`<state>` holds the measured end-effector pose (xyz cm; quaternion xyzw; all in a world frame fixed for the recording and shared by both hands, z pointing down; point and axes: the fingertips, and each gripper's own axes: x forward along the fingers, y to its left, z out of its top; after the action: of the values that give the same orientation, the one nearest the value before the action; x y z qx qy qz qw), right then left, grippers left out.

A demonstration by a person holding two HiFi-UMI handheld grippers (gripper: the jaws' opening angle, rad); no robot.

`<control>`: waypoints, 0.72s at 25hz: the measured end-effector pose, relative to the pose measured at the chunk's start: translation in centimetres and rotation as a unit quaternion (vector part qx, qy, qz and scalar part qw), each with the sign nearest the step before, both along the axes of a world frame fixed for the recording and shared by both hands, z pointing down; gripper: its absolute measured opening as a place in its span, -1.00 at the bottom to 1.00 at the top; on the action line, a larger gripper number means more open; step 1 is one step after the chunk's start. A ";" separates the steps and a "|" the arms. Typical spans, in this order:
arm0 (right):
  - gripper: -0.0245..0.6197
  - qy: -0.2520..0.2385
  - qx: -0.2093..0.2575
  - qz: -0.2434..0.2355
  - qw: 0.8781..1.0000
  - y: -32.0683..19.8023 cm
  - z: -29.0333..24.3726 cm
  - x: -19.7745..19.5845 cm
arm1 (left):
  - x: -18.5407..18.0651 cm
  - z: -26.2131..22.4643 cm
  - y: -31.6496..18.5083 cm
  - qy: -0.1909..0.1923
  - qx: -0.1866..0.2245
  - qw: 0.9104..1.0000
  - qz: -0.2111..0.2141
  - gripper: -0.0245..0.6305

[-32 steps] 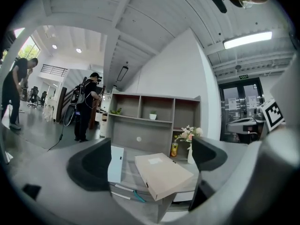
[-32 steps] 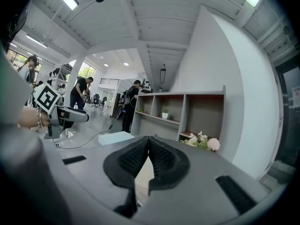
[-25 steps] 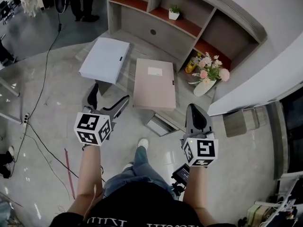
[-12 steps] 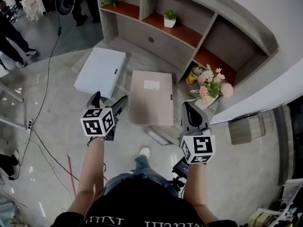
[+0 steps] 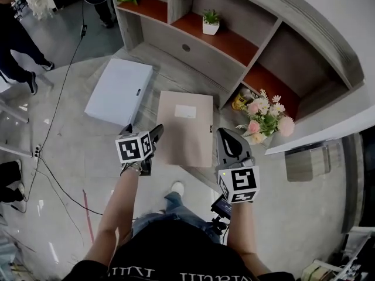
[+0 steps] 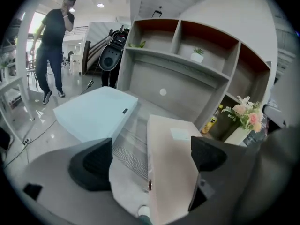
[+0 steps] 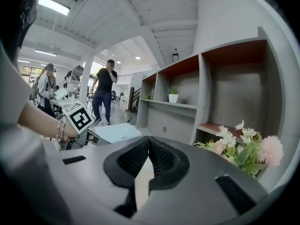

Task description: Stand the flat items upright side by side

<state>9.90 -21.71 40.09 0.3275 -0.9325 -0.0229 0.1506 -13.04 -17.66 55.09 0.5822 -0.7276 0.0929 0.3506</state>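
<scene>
Jaws of the left gripper (image 6: 150,165) stand wide apart. The near end of the tan folder (image 6: 171,172) lies in the gap between them, and neither pad appears to touch it. The right gripper (image 7: 148,149) has its jaws pressed together on nothing, and hangs over the folder's near right corner.

The tan folder lies flat on the low wooden platform (image 5: 167,72) at the foot of the shelf unit (image 5: 193,45). Its near end sticks out past the platform's front edge. Its long axis runs from that edge away towards the shelves, with the white label (image 5: 185,111) near the far end. The white folder (image 5: 119,91) lies flat to its left, apart from it, and also overhangs the front edge.

The main risk, as I judge it, is a bite on the overhanging end alone. The folder could then pivot or slide off the front edge instead of rising onto its spine. Tipping it up could also swing its far right corner into the flowers (image 5: 265,119), which stand just beside it. With its jaws together, the right gripper can only push, not steady the folder.
</scene>
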 end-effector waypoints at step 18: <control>-0.88 0.029 -0.013 -0.034 0.999 -2.4 3.0 -2.8 | -1.6 9.4 -0.9 0.057 -0.108 0.987 -0.100 0.62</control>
<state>7.14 -24.15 43.09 0.2930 -0.9384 -0.0255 0.1812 -14.67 -18.51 64.45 0.4694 -0.7465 0.1020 0.4603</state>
